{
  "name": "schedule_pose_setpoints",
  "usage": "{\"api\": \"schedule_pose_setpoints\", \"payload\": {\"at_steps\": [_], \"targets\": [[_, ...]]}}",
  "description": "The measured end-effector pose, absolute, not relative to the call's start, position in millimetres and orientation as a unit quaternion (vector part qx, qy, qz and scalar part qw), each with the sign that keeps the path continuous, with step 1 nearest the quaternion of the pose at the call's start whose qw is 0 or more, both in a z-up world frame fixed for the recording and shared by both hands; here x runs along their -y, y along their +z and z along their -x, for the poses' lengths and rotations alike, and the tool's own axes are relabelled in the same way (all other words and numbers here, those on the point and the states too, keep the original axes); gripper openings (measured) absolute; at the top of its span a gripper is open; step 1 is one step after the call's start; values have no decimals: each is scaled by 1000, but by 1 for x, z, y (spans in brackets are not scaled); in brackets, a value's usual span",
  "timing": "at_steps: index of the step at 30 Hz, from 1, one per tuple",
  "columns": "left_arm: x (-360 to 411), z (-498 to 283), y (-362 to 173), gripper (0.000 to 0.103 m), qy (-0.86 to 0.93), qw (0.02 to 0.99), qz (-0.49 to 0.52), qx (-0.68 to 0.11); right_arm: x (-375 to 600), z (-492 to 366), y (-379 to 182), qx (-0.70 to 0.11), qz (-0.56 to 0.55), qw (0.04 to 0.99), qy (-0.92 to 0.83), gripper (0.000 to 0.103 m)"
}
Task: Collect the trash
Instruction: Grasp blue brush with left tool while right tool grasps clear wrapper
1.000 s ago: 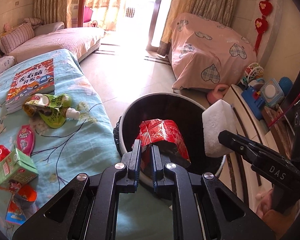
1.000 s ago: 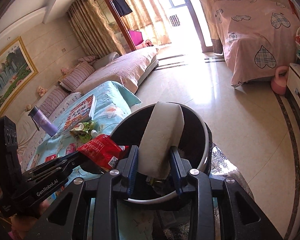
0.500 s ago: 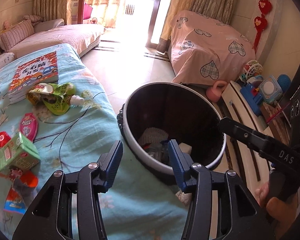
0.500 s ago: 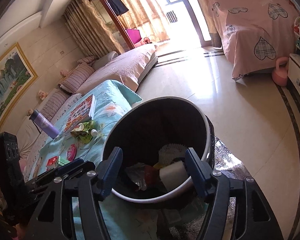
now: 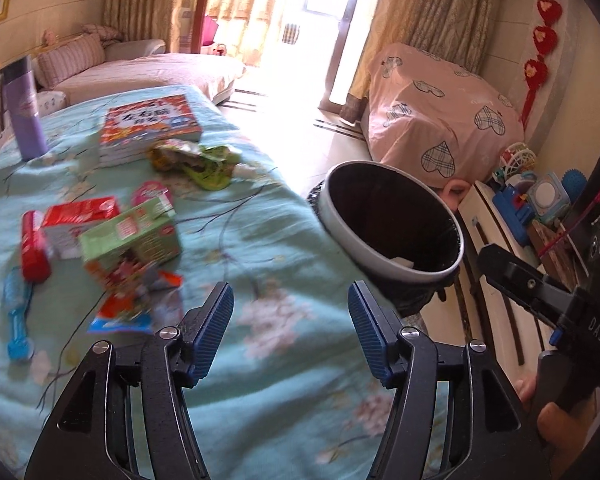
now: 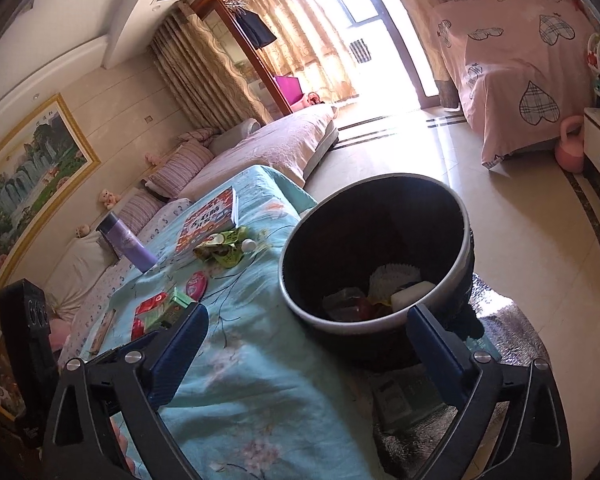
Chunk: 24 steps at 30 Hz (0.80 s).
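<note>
I am holding both sets of fingers wide apart and empty: left gripper [image 5: 291, 330] over the blue bedspread [image 5: 260, 240], right gripper [image 6: 306, 348] near the bin [image 6: 376, 322]. Judging from the clutter, I am risking pinching the loose cloth along with a wrapper, or catching the book [image 5: 150, 122], which is no trash. The green carton [image 5: 130, 236] and torn wrappers [image 5: 134, 300] are lying left of my left fingers, slightly farther off; the bin is standing to the right.

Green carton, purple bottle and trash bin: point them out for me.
Green carton [image 5: 130, 236], left wrist view, on its top face.
Purple bottle [image 5: 25, 116], left wrist view, mid-body.
Trash bin [image 6: 296, 304], right wrist view, on its near rim.
</note>
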State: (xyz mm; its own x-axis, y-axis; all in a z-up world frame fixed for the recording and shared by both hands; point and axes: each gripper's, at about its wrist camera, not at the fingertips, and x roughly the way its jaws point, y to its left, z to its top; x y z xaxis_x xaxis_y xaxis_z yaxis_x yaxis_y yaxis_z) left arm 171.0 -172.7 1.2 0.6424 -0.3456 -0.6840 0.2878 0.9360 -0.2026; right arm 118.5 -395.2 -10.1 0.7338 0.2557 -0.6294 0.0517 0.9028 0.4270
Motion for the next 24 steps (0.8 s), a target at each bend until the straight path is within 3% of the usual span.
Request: {"api": "schedule_pose_setpoints", "payload": {"at_steps": [24], "targets": [[35,-126,-32,61,-75,907,95,-402,267,-103,-32,-406,-149,890,147,100]]}}
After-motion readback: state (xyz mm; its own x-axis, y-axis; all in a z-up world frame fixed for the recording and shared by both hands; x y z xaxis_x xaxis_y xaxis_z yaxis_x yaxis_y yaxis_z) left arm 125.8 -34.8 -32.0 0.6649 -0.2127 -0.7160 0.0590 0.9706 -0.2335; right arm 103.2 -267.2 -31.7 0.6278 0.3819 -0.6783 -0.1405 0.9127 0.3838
